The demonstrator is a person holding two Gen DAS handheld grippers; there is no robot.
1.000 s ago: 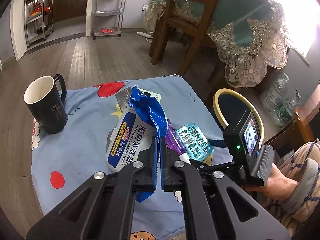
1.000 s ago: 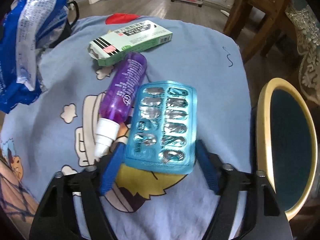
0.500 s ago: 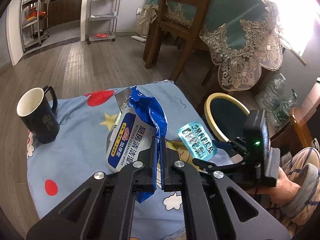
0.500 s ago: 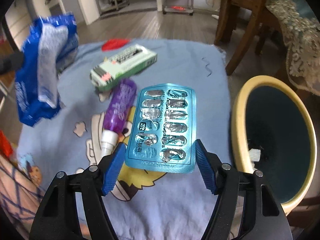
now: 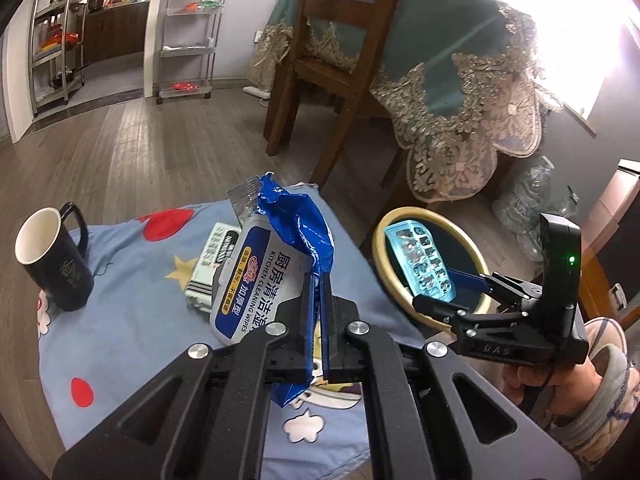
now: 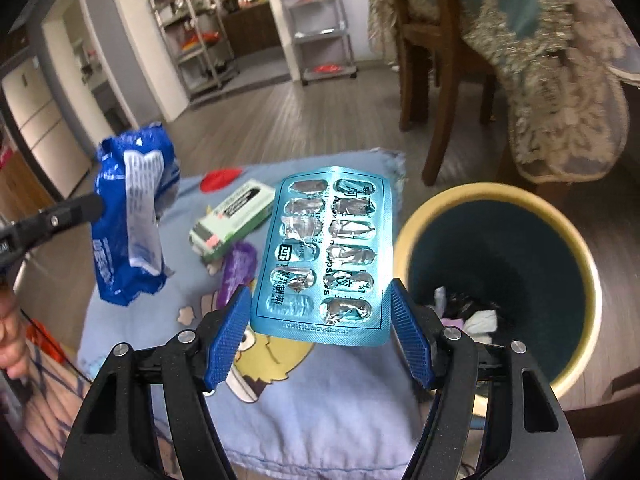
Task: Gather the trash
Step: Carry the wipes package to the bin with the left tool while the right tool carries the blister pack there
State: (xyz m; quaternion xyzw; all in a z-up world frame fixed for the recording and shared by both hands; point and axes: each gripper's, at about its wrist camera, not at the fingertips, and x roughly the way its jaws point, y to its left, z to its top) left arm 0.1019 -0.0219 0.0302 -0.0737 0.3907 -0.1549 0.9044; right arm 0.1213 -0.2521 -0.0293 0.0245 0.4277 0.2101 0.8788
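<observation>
Grippers each hold one item above a small table draped in a blue cartoon cloth (image 5: 132,304). Left gripper (image 5: 316,292): jaws fully closed, clamped on a blue wipes pack (image 5: 276,264), which hangs crumpled and lifted clear of the cloth. Right gripper (image 6: 320,320): jaws spread wide, blue pads (image 6: 228,336) pressing both long edges of a teal blister pack (image 6: 328,256); most of its pockets are burst. In the left wrist view the blister pack (image 5: 420,264) sits over the mouth of a yellow-rimmed bin (image 5: 384,240) standing just beside the table. The bin (image 6: 592,304) contains crumpled paper scraps. On the cloth lie a green-and-white box (image 6: 236,216) and a purple bottle (image 6: 240,268), touching each other. A black mug (image 5: 52,260) stands upright near the far left edge.
</observation>
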